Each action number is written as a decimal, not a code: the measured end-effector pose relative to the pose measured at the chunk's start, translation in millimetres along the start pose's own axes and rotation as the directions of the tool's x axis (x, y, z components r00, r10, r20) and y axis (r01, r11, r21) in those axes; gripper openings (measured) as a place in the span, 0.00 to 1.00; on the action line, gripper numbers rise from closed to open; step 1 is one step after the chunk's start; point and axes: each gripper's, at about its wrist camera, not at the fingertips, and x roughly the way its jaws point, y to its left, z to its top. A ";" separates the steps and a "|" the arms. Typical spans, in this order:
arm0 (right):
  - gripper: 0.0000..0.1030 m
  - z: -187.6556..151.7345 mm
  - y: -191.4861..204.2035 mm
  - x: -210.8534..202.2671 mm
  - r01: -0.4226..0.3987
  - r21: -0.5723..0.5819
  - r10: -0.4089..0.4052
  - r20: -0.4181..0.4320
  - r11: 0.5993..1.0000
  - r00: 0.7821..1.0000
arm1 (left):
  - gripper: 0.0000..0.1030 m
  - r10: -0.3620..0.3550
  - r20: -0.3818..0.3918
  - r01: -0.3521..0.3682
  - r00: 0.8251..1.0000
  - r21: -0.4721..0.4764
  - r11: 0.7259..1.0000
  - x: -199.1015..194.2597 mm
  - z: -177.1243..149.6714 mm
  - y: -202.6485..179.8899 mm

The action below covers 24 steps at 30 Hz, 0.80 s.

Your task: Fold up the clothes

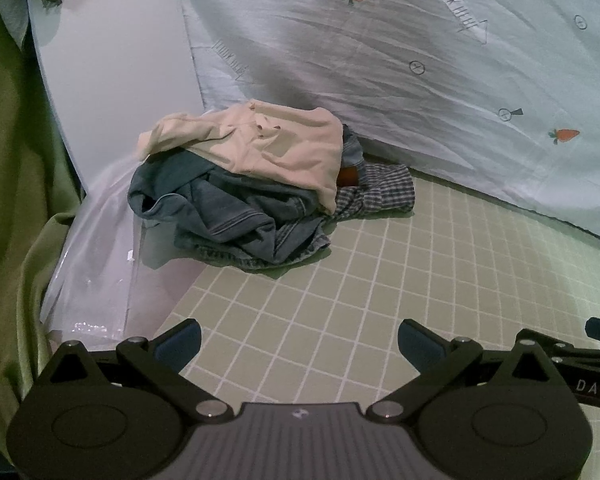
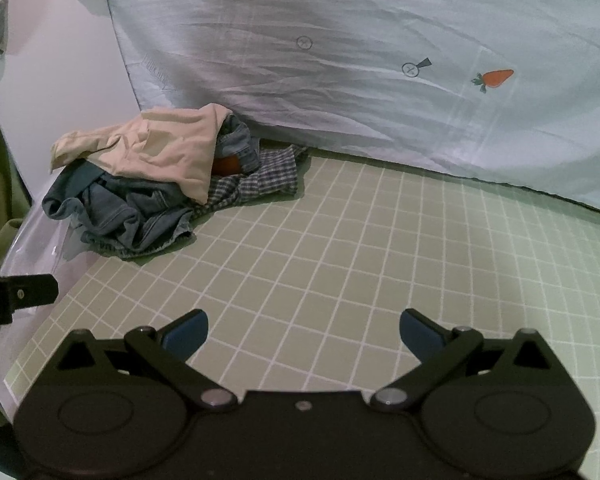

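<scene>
- Both the left gripper (image 1: 300,344) and the right gripper (image 2: 303,334) are seen spread wide, with nothing between the jaws.
- The clothes pile (image 1: 244,184) is heaped at the mat's (image 1: 379,280) far left corner, against the sheet (image 1: 379,60).
- A cream top (image 1: 260,140) is draped over denim (image 1: 220,216); a checked cloth (image 1: 379,192) lies beneath.
- The top is judged light, limp and easily dragged; a free edge or hem would best be pinched.

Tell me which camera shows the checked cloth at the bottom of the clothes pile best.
The right wrist view: the checked cloth spreads out beside the cream garment there. The left wrist view shows the checked cloth too, smaller and more hidden behind the pile.
</scene>
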 end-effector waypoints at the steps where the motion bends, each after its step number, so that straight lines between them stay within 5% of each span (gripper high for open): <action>1: 1.00 0.3 -0.6 0.3 0.000 0.001 0.000 -0.002 1.000 1.000 | 1.00 0.000 -0.002 0.000 1.000 0.000 1.000 0.5 0.4 0.1; 24: 1.00 2.8 -2.1 5.7 0.013 0.012 -0.013 -0.015 1.000 1.000 | 1.00 -0.012 -0.018 0.012 1.000 -0.001 1.000 9.6 6.4 -0.4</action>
